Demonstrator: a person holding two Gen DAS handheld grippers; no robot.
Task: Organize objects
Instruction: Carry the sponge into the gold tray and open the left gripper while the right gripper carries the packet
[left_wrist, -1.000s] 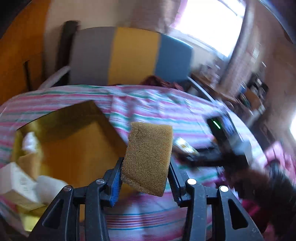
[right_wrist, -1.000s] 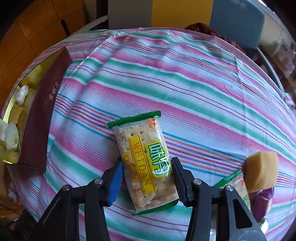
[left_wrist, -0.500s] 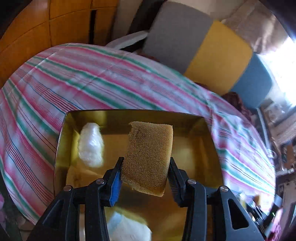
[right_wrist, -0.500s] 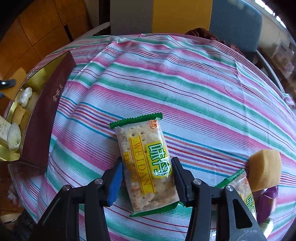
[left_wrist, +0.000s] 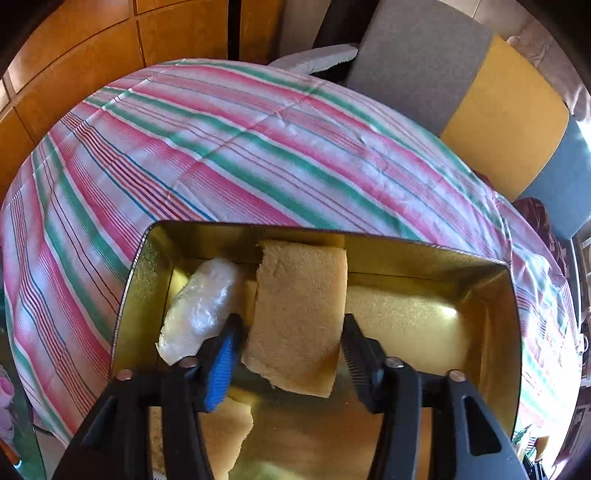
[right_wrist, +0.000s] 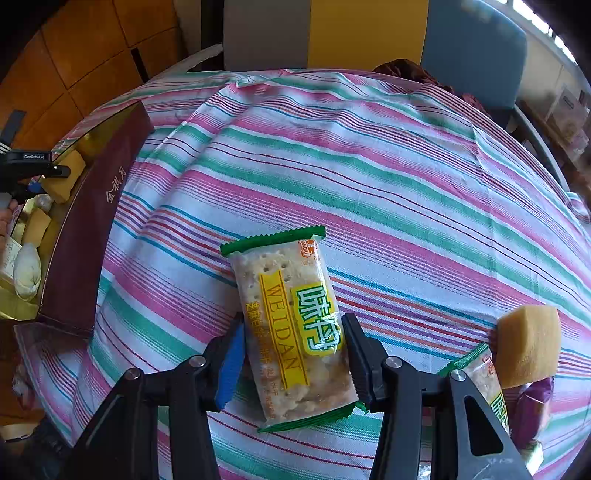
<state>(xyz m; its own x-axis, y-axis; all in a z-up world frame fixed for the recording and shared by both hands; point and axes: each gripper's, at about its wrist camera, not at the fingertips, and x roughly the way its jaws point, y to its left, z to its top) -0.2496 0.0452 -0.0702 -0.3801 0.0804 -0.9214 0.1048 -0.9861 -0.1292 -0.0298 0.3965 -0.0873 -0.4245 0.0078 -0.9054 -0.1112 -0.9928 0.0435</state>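
A left gripper (left_wrist: 293, 345) hangs over a gold tin (left_wrist: 509, 295) in the lower half of the left wrist view, its jaws having just been opening around a tan sponge (left_wrist: 299, 314); gaps show on both sides of the sponge, so it appears released, standing with its long axis running up the frame, away from the gripper, and leaning on the tin's far wall. A white wrapped bundle (left_wrist: 201, 306) lies just left of it. On the striped tablecloth (right_wrist: 369, 166), the right gripper (right_wrist: 293, 354) clasps a cracker packet (right_wrist: 291, 325) at lower centre, its long axis also pointing up the frame. The tin sits at that view's far left, so the packet would likely travel leftward. Only the right wrist view shows a second sponge (right_wrist: 528, 347) and another packet (right_wrist: 484, 380) at lower right.
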